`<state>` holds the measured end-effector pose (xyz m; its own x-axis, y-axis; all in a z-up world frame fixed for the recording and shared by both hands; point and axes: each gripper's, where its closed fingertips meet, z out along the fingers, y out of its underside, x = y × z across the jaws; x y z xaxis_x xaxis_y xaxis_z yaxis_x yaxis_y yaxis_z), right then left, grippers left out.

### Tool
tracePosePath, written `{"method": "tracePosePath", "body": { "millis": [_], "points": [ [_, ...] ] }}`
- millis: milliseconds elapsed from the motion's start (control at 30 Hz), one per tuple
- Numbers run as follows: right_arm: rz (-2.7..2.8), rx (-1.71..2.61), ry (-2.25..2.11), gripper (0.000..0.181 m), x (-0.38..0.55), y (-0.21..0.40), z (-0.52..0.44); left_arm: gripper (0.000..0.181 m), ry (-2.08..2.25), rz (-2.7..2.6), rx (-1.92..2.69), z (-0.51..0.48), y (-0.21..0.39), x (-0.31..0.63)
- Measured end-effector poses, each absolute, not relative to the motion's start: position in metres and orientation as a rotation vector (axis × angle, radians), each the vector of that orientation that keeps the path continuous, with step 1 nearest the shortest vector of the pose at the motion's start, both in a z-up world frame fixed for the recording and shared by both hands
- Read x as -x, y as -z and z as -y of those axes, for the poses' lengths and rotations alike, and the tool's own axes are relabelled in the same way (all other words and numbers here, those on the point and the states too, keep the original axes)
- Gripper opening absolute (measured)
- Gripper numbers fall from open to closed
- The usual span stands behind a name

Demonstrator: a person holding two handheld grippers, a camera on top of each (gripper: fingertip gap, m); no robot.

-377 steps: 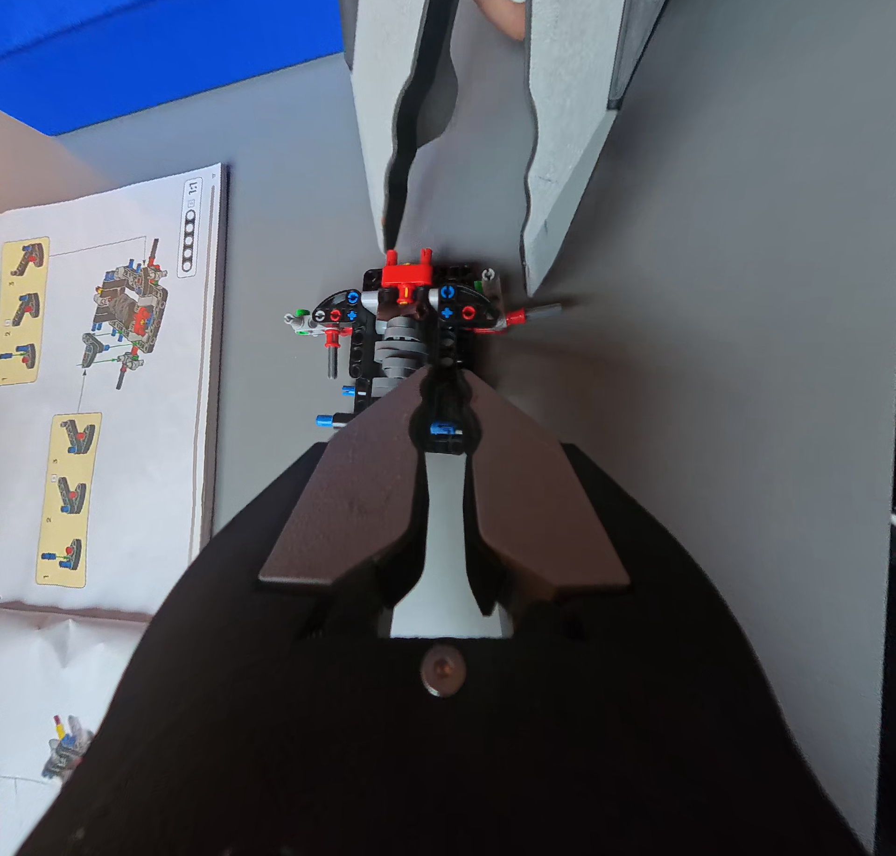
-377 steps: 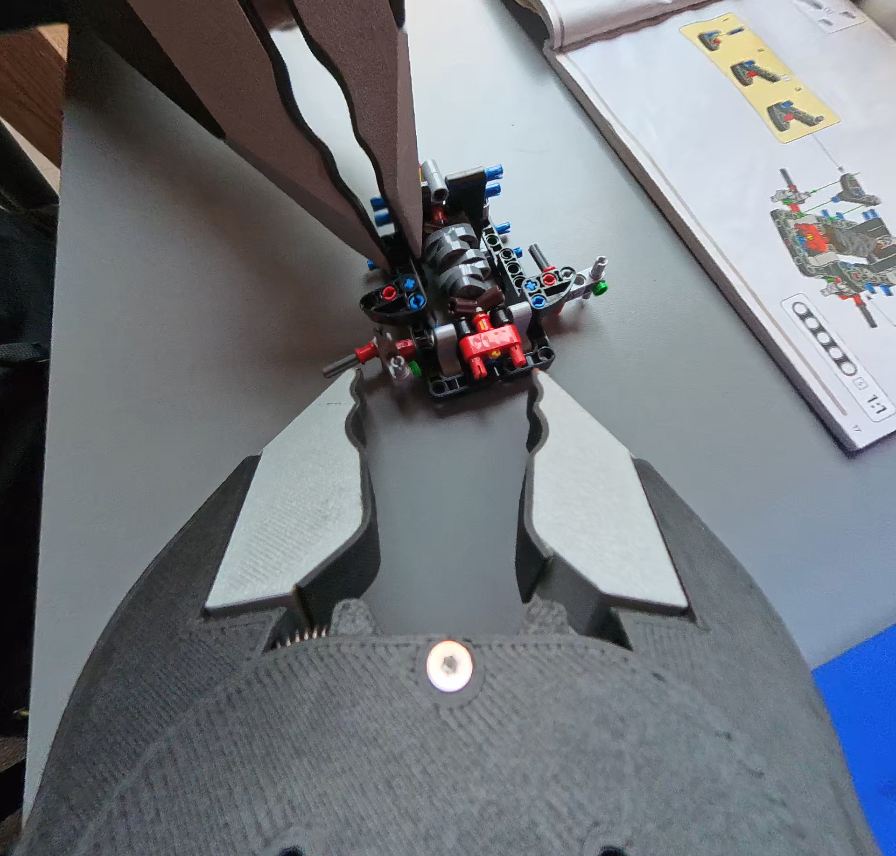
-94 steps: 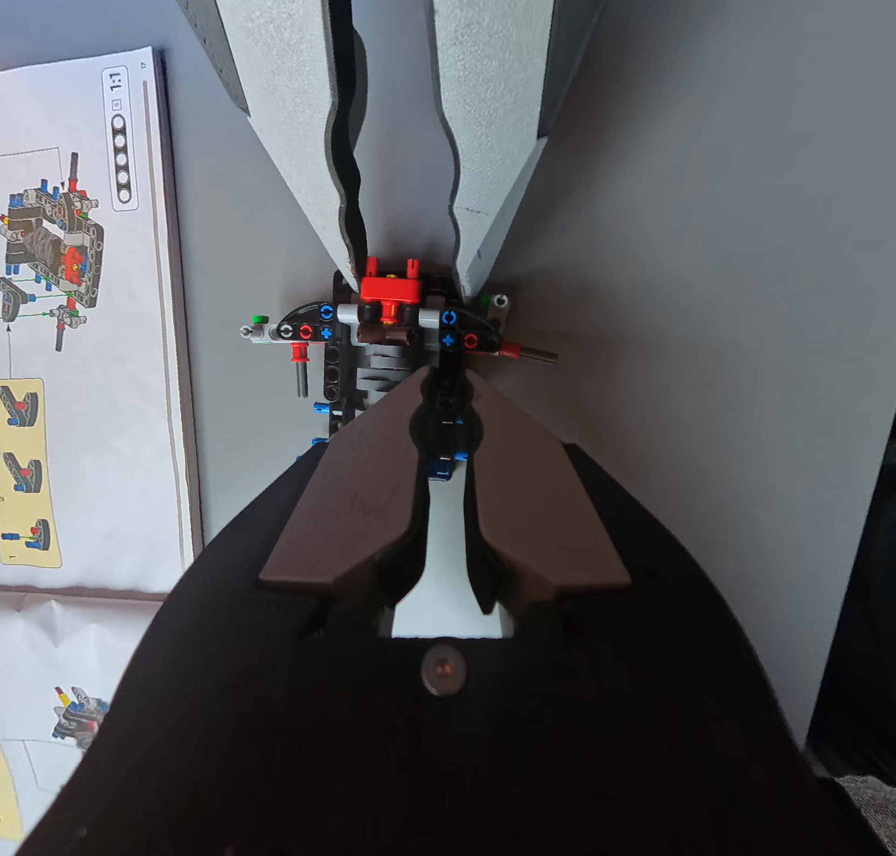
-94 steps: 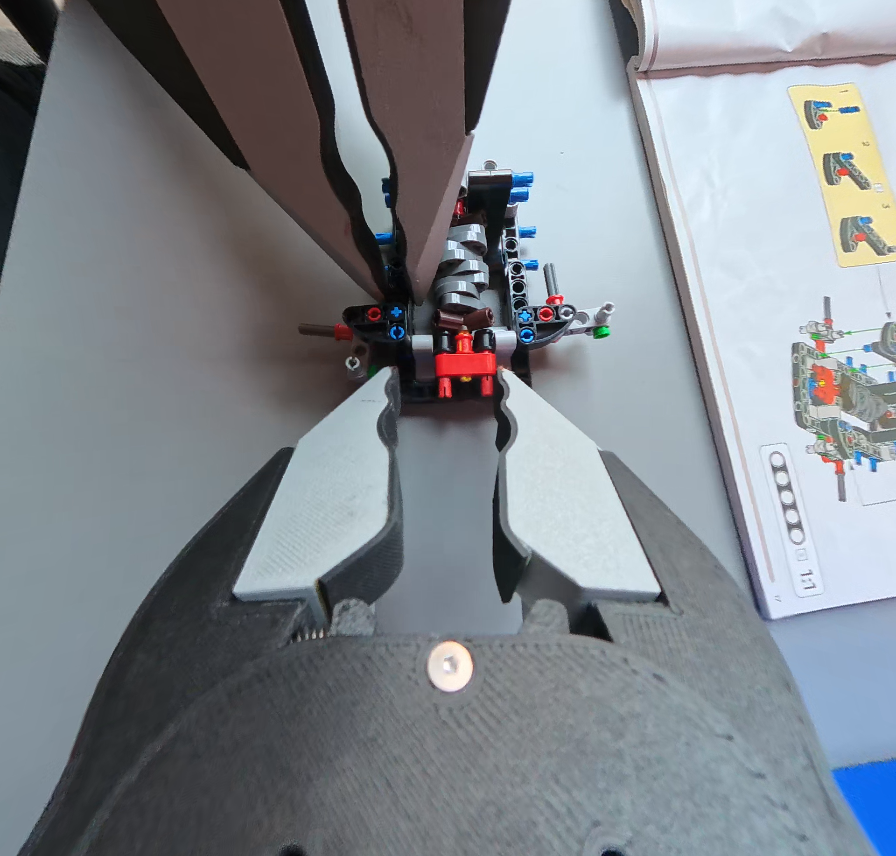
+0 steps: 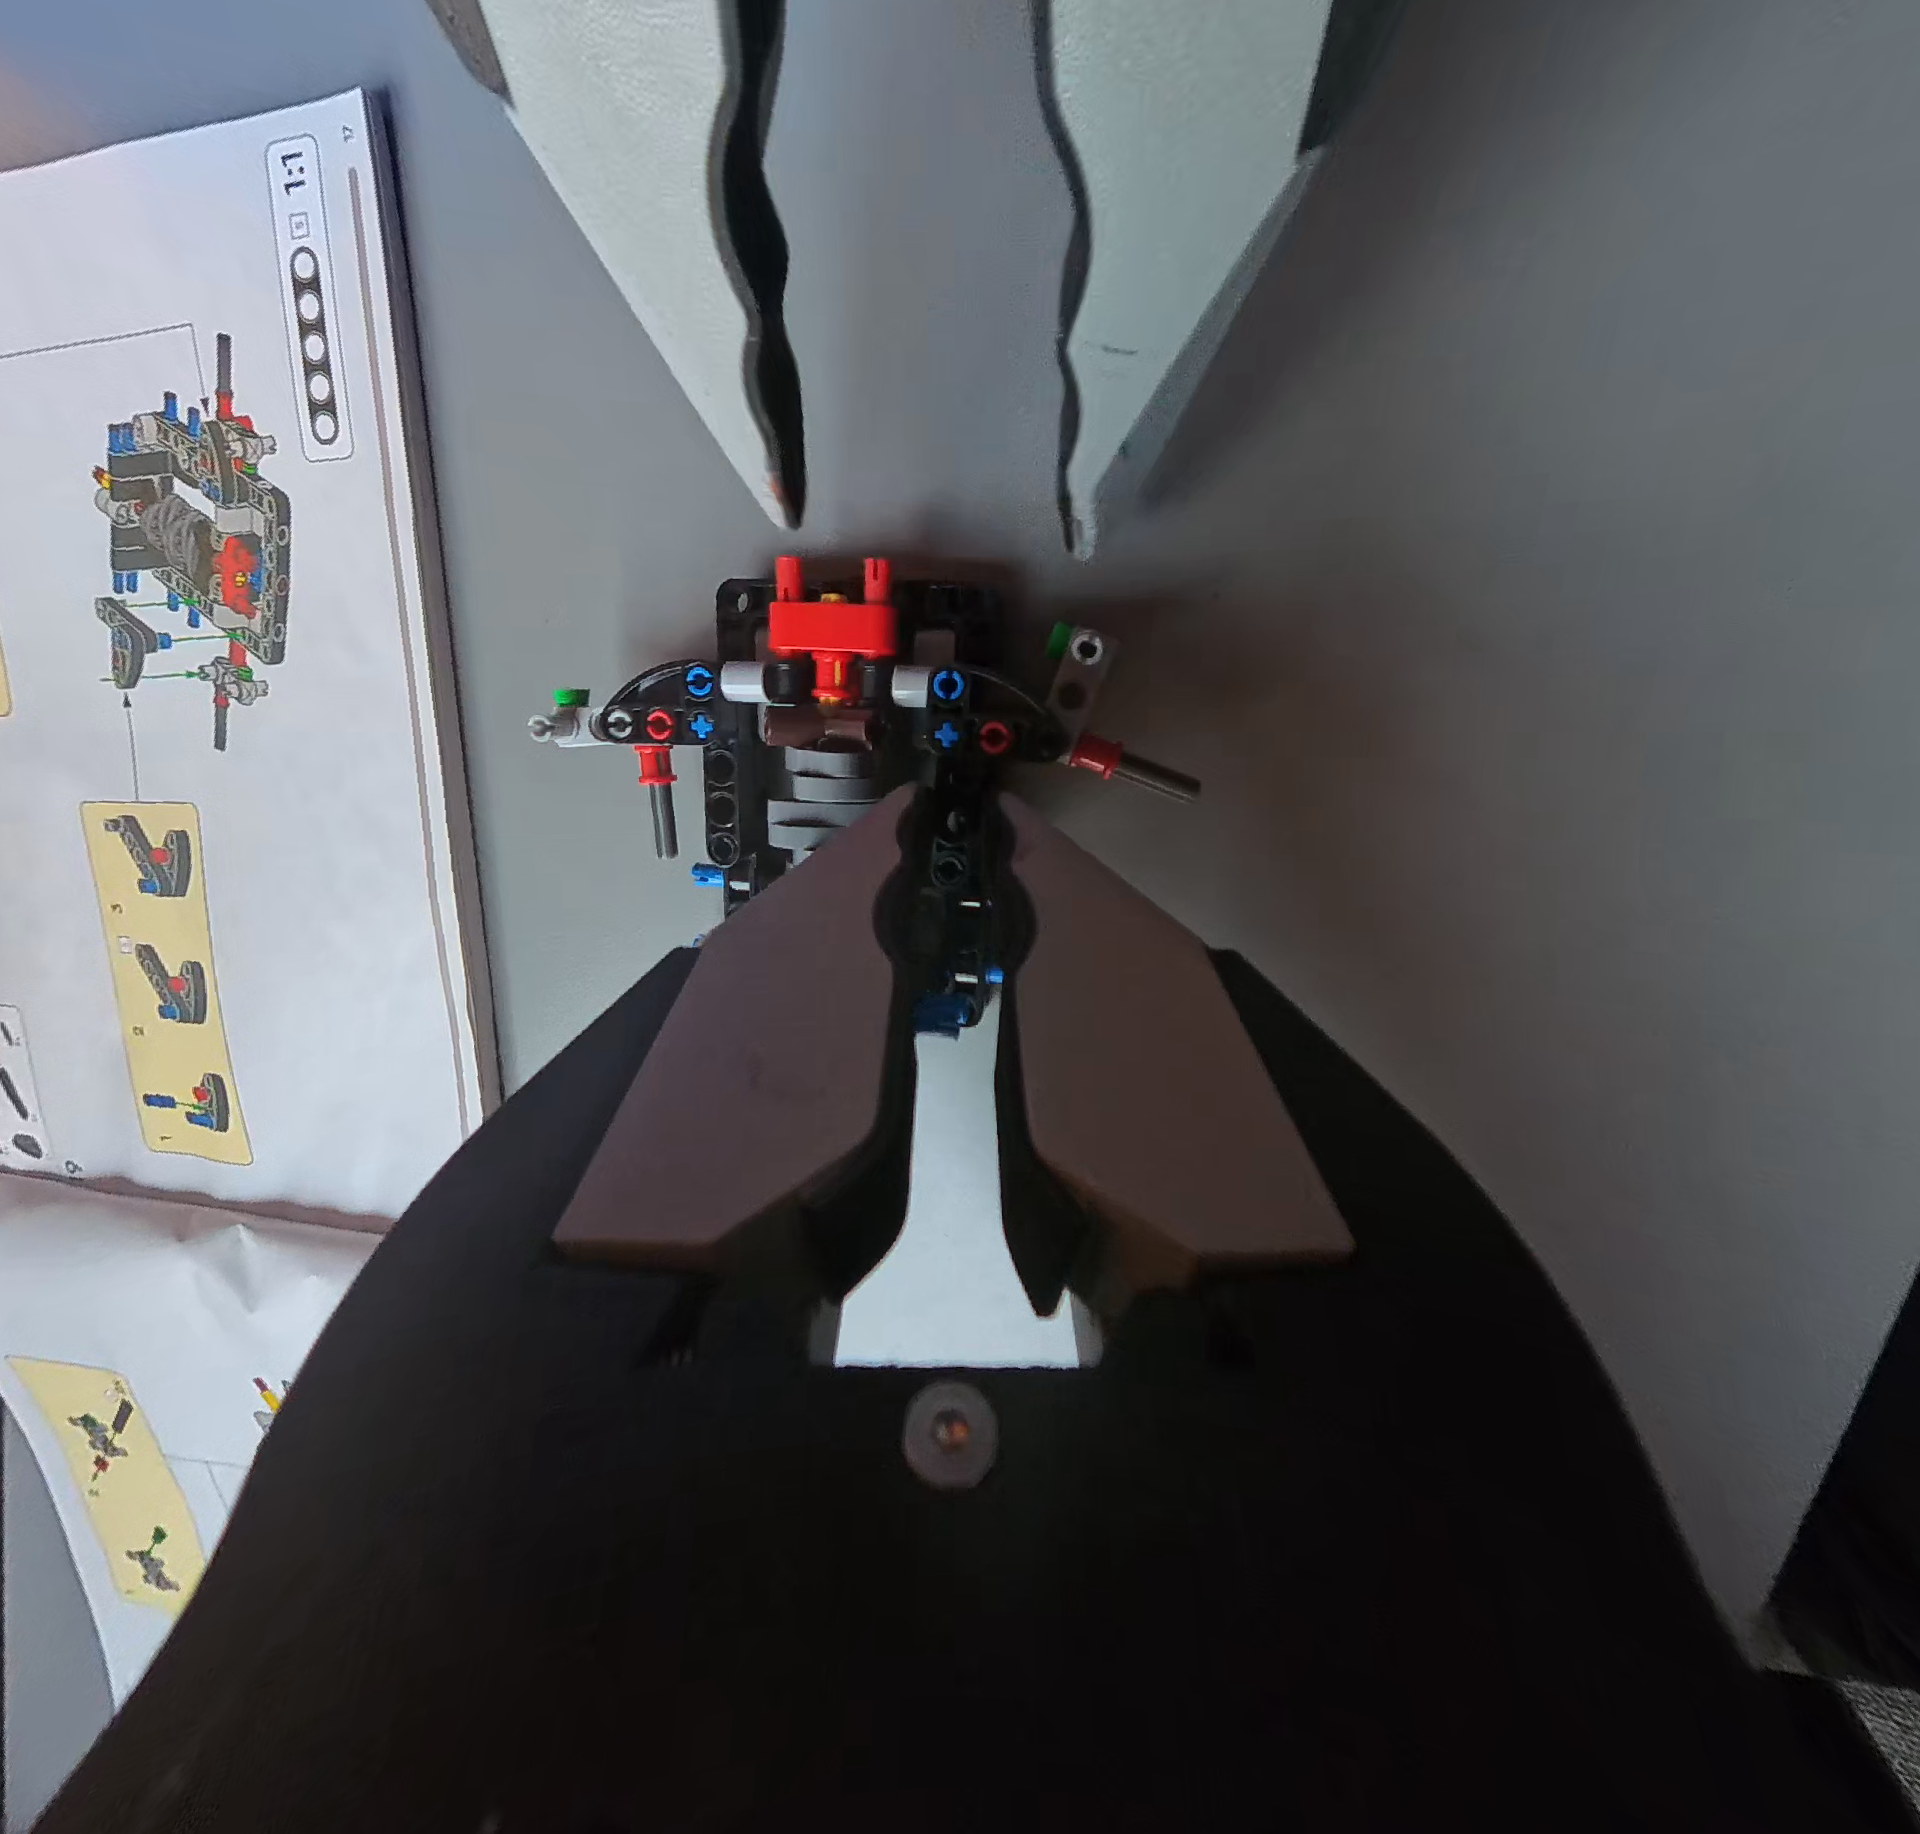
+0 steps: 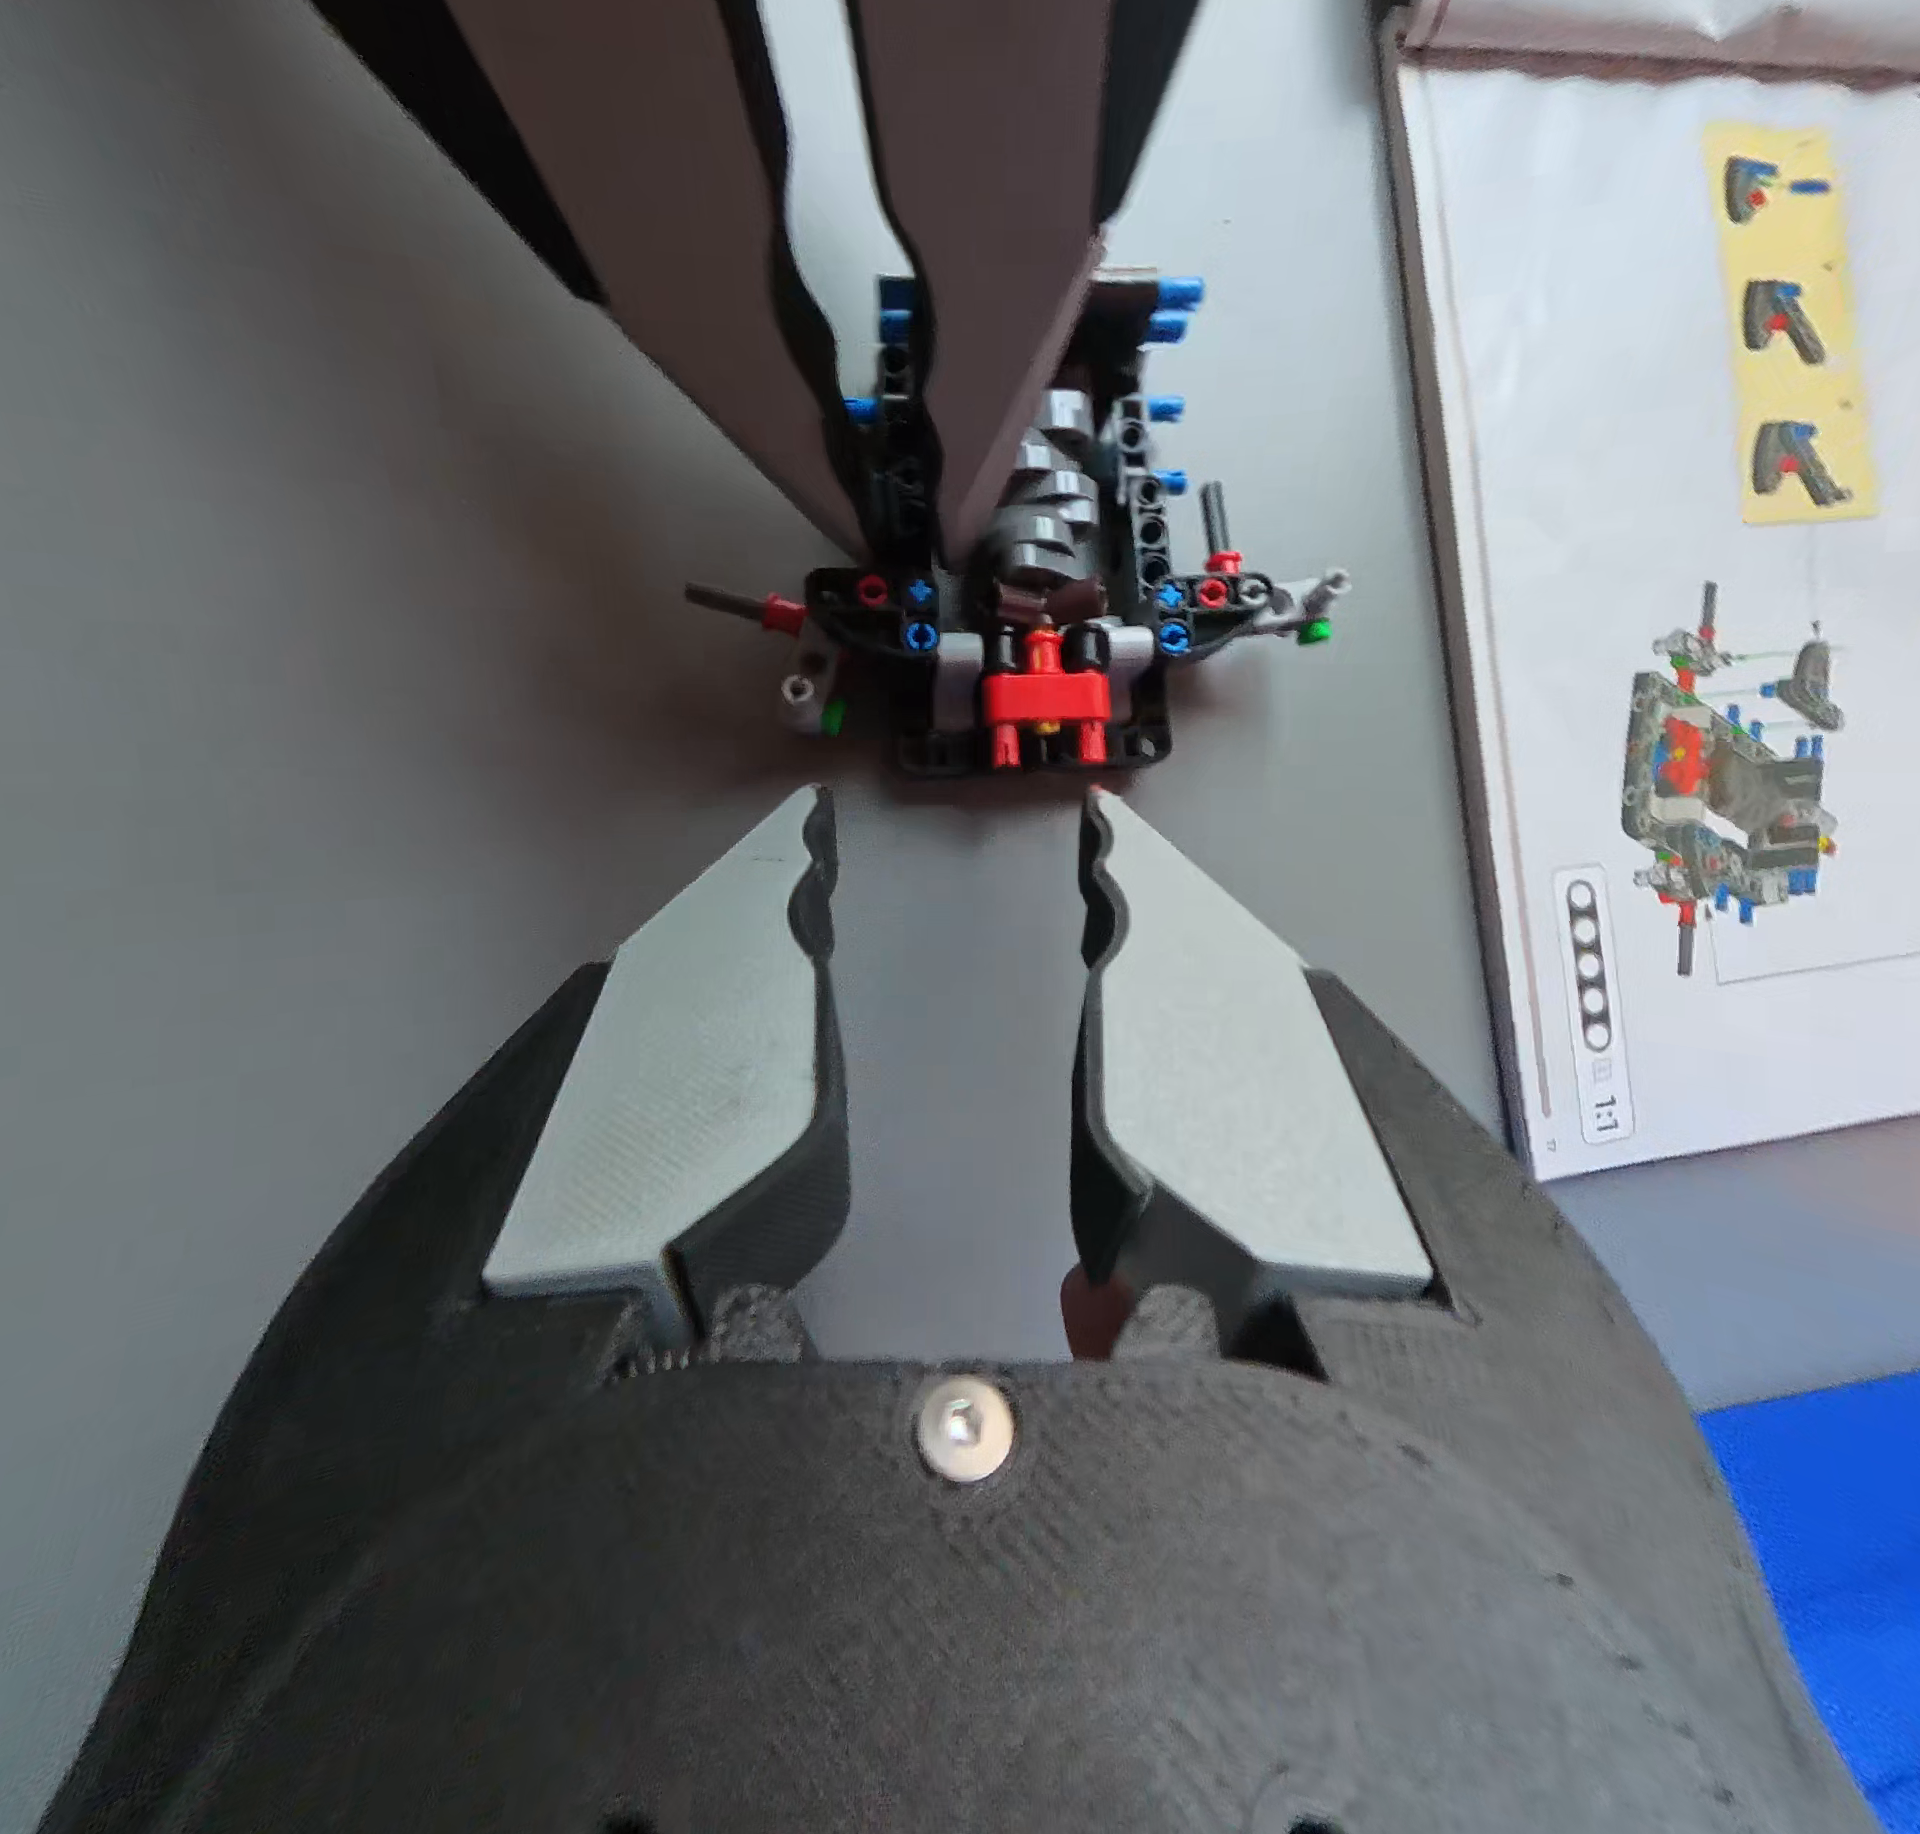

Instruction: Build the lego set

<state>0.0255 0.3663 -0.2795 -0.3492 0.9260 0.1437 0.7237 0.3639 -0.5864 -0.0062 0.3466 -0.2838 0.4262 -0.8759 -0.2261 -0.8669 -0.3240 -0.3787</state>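
The lego assembly [image 5: 831, 704] is a black frame with grey gears, blue pins and a red connector [image 5: 831, 626] at its far end. It lies on the grey table [image 5: 1507, 953]. My left gripper [image 5: 956, 797], with brown fingers, is shut on the frame's right-hand black beam. My right gripper [image 5: 935, 527], with grey fingers, is open just beyond the red connector and touches nothing. In the right wrist view my right gripper [image 6: 956, 797] stands open just short of the assembly [image 6: 1039, 641]. The left gripper [image 6: 909, 543] comes in from above, clamped on the beam.
An open instruction booklet [image 5: 208, 641] lies to the left of the assembly; in the right wrist view the booklet [image 6: 1662, 641] is on the right. A blue surface [image 6: 1818, 1524] shows at the lower right. The table's edge [image 5: 1766, 1618] runs down the right side.
My right gripper has opened wider and drawn back a little from the red connector end. My left gripper still holds the beam. The assembly lies where it was.
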Motion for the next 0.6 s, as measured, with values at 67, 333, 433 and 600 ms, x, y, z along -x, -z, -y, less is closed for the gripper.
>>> {"method": "tracePosePath", "body": {
  "millis": [67,333,433,600],
  "points": [
    [2.113,1.443,-0.598,0.05,-0.022,0.283,-0.373,0.005,0.018,-1.488,2.235,-0.347,0.284,0.007],
    [2.119,1.5,-0.636,0.081,-0.01,0.292,-0.379,0.005,0.033,-1.532,2.186,-0.348,0.283,0.009],
    [2.147,1.53,-0.723,0.077,-0.003,0.295,-0.373,0.006,0.047,-1.521,2.208,-0.349,0.283,0.014],
    [2.088,1.596,-0.716,0.055,-0.005,0.295,-0.368,0.005,0.073,-1.52,2.243,-0.342,0.283,0.018]
  ]
}}
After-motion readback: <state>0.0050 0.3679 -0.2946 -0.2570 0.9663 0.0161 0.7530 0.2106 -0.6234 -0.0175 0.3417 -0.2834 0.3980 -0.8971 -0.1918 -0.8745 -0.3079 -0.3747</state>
